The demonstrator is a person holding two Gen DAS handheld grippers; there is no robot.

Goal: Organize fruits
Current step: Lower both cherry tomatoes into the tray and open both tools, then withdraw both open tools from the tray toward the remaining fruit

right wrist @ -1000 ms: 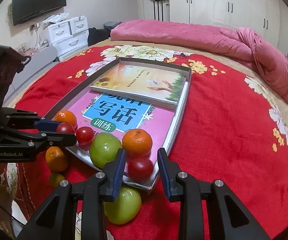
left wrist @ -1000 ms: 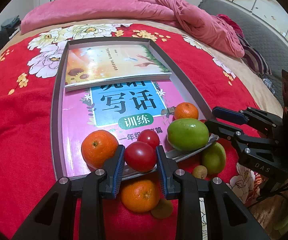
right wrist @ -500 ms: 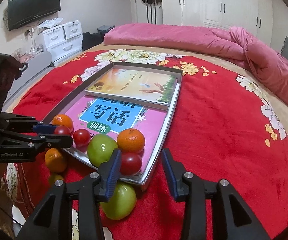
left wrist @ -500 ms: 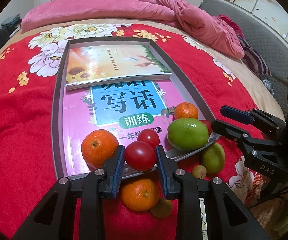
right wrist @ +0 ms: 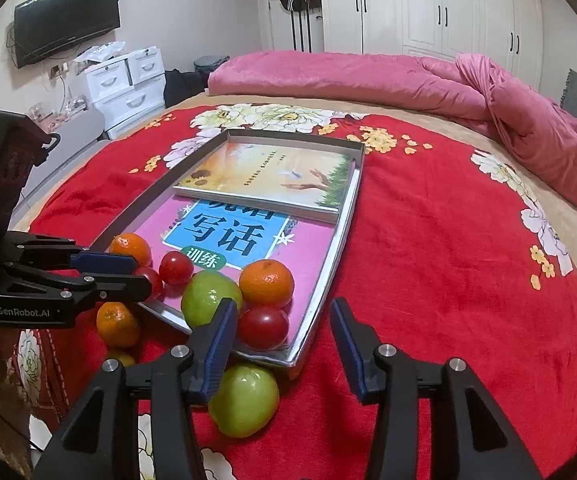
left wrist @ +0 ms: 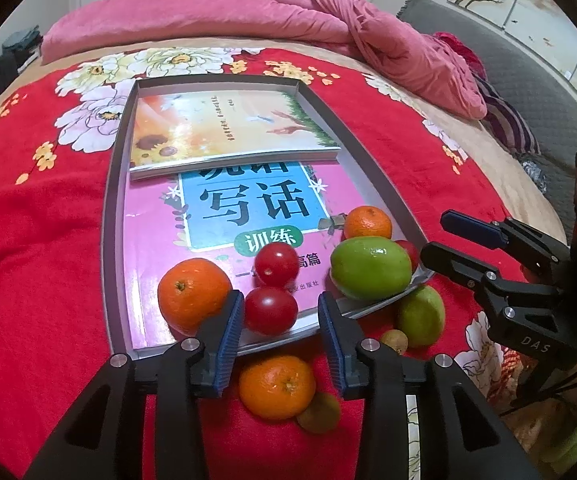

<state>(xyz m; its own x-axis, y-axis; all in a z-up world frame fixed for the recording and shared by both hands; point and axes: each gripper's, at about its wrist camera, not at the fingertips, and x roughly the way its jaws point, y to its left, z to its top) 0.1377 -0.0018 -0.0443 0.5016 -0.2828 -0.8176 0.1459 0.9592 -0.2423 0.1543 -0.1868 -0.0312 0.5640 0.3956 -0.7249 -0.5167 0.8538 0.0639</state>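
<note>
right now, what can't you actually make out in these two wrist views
- Left wrist view: the third small red tomato is mostly hidden behind the big green fruit.
- Left wrist view: the pink Chinese workbook's title top is covered by the sunflower-cover book.
- Right wrist view: a small brownish fruit on the red floral blanket is too small to identify.

The left claw (left wrist: 280, 322) has just been opening: its pads, which pressed the front tomato (left wrist: 271, 311) a second ago, now stand a little apart from it, with the tomato resting between them on the tray (left wrist: 109, 240). The right claw (right wrist: 284, 334) has also been opening and has drawn back slightly from its own tomato (right wrist: 264, 328), which now lies free in the tray's corner.
</note>
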